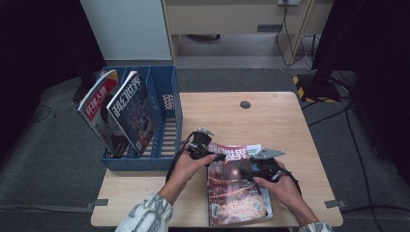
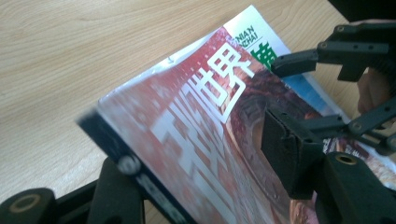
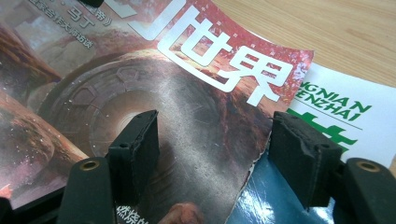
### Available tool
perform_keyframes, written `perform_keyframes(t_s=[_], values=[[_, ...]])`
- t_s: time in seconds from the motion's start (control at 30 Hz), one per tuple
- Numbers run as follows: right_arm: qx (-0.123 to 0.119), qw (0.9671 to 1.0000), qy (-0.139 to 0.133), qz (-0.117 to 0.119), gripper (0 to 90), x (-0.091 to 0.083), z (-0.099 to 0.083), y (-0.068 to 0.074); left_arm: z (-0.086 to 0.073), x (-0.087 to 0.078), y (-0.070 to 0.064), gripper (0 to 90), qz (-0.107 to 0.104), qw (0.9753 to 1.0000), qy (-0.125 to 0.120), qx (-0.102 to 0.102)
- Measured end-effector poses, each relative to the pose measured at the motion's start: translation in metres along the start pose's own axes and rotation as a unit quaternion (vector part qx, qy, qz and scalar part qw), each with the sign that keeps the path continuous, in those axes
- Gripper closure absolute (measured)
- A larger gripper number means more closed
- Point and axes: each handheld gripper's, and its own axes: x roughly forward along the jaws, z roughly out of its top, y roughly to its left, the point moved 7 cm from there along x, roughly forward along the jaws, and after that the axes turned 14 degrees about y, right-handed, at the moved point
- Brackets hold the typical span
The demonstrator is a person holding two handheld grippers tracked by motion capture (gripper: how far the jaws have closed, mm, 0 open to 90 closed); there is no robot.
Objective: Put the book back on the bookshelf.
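Left tool (image 2: 196, 182) clamps red magazine (image 2: 205, 121) spine edge, raised

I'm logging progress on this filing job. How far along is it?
Done: two magazines stand in the blue file rack. In hand: the left gripper has the red magazine between its jaws, its corner lifted; the right gripper is open over its cover. Left: filing it, then the white and blue magazine beneath.

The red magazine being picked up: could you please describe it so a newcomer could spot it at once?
On the wooden table, right of the blue rack, a stack lies at the near edge. The red magazine tops it, its spine gripped by the left gripper. Unlike the two upright rack magazines, it lies flat, with a dark round shape on its cover.
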Motion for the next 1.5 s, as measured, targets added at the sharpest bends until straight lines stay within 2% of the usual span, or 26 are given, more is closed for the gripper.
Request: perform_keyframes(t_s=[0.1,0.37,0.5,0.63,0.8,0.97,1.07,1.17,1.27,1.4,1.5], values=[[-0.004,1.0,0.0,-0.004,33.7,0.0,0.0,0.0,0.004,0.001,0.0,45.5,0.002,1.0,0.008,-0.002],[-0.014,0.9996,-0.004,-0.022,33.7,-0.001,0.0,0.003,0.01,0.003,-0.004,45.2,0.013,0.9999,0.009,0.001],[-0.01,0.9997,-0.005,-0.021,33.5,0.0,0.001,0.005,0.012,0.004,-0.003,44.8,0.006,0.9999,0.009,-0.004],[-0.01,0.9998,-0.005,-0.016,33.6,0.001,0.002,0.008,0.015,0.009,0.002,45.0,-0.005,0.9998,0.007,-0.019],[-0.016,0.9997,-0.004,-0.015,33.6,0.001,0.002,0.008,0.016,0.012,0.006,45.5,-0.013,0.9996,0.009,-0.024],[-0.025,0.9994,-0.007,-0.023,33.9,0.001,0.002,0.009,0.017,0.013,0.007,47.3,-0.013,0.9995,0.011,-0.026],[-0.024,0.9994,-0.008,-0.023,33.7,0.001,0.002,0.009,0.017,0.011,0.007,52.8,-0.013,0.9992,0.011,-0.036],[-0.016,0.9996,-0.01,-0.02,32.8,0.001,0.001,0.008,0.018,0.009,0.006,64.4,-0.016,0.9988,-0.002,-0.046],[-0.012,0.9997,-0.01,-0.016,29.3,-0.001,0.0,0.008,0.02,0.005,0.004,74.0,-0.02,0.9987,-0.013,-0.045],[-0.004,0.9998,-0.017,-0.013,26.2,-0.008,0.0,0.006,0.021,0.0,0.0,77.0,-0.024,0.9987,-0.025,-0.038],[0.003,0.9995,-0.027,-0.017,26.0,-0.018,-0.002,0.0,0.021,-0.005,-0.003,77.9,-0.027,0.9986,-0.028,-0.035]])
